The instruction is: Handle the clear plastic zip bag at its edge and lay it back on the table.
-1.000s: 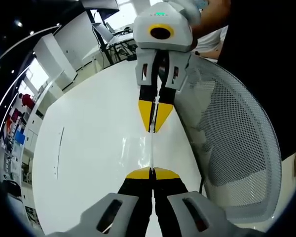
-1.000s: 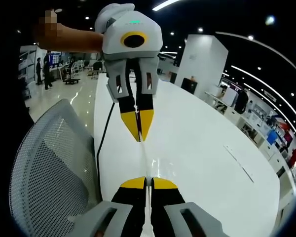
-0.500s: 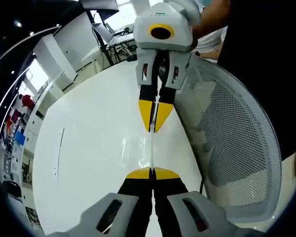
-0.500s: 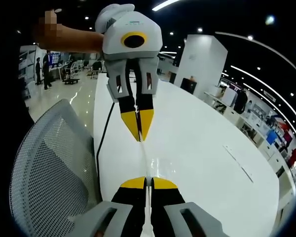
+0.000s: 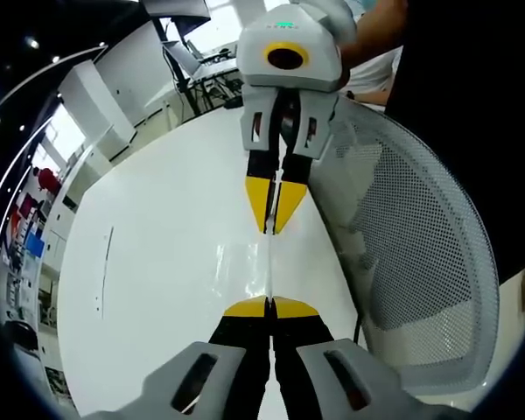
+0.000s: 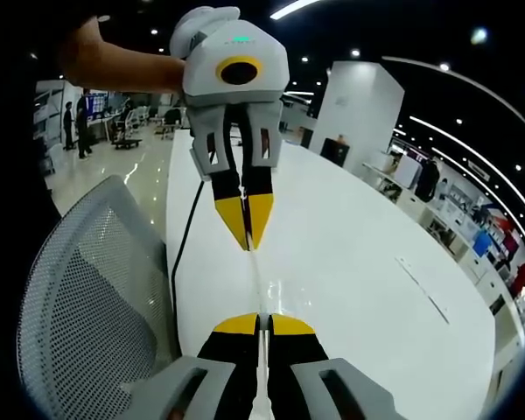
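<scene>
The clear plastic zip bag (image 5: 269, 267) is stretched edge-on between my two grippers above the white table (image 5: 157, 262). In the left gripper view my left gripper (image 5: 269, 299) is shut on the bag's near edge, and the right gripper (image 5: 274, 231) faces me, shut on the far edge. In the right gripper view the bag (image 6: 255, 280) runs as a thin glossy strip from my right gripper (image 6: 259, 317) up to the left gripper (image 6: 248, 248). Both pairs of yellow tips are pressed together.
A grey mesh office chair (image 5: 420, 262) stands against the table's edge, seen too in the right gripper view as the chair (image 6: 87, 297). A black cable (image 6: 182, 254) runs along the table's rim. A person's forearm (image 6: 122, 66) holds the far gripper. Shelves and displays line the showroom behind.
</scene>
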Demonstrator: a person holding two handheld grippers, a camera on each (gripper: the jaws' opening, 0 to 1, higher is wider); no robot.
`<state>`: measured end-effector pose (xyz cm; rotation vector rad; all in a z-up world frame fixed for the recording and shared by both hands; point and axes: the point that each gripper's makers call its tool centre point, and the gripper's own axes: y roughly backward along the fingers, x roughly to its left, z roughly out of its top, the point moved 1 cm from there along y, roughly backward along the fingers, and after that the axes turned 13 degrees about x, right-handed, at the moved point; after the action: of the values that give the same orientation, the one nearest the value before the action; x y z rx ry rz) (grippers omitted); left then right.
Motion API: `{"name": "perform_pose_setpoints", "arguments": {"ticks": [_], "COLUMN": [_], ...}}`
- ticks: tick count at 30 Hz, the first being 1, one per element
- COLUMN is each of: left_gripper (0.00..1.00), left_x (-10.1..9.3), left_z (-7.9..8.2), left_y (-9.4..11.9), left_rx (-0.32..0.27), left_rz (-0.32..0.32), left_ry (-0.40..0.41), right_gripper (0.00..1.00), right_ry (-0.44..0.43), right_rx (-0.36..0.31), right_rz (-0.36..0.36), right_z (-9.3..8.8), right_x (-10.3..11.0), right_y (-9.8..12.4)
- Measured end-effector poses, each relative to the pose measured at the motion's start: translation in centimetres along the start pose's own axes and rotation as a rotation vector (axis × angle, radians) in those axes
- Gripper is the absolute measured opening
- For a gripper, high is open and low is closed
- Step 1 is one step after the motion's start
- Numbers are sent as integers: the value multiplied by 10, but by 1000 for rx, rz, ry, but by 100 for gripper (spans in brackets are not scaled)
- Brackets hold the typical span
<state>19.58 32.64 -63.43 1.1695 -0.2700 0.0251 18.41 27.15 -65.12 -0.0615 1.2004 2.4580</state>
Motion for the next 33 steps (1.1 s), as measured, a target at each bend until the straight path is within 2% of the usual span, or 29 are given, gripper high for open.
{"name": "perform_pose_setpoints", "arguments": {"ticks": [33], "left_gripper": [0], "left_x": [4], "left_z": [-3], "left_y": [2], "left_rx": [4], "left_rz": [8], "left_ry": [2], "right_gripper": [0], "right_ry": [-16], "right_rx": [-13], "right_rz": [-5], "right_z": [0], "right_x": [-1], "right_y": [1]}}
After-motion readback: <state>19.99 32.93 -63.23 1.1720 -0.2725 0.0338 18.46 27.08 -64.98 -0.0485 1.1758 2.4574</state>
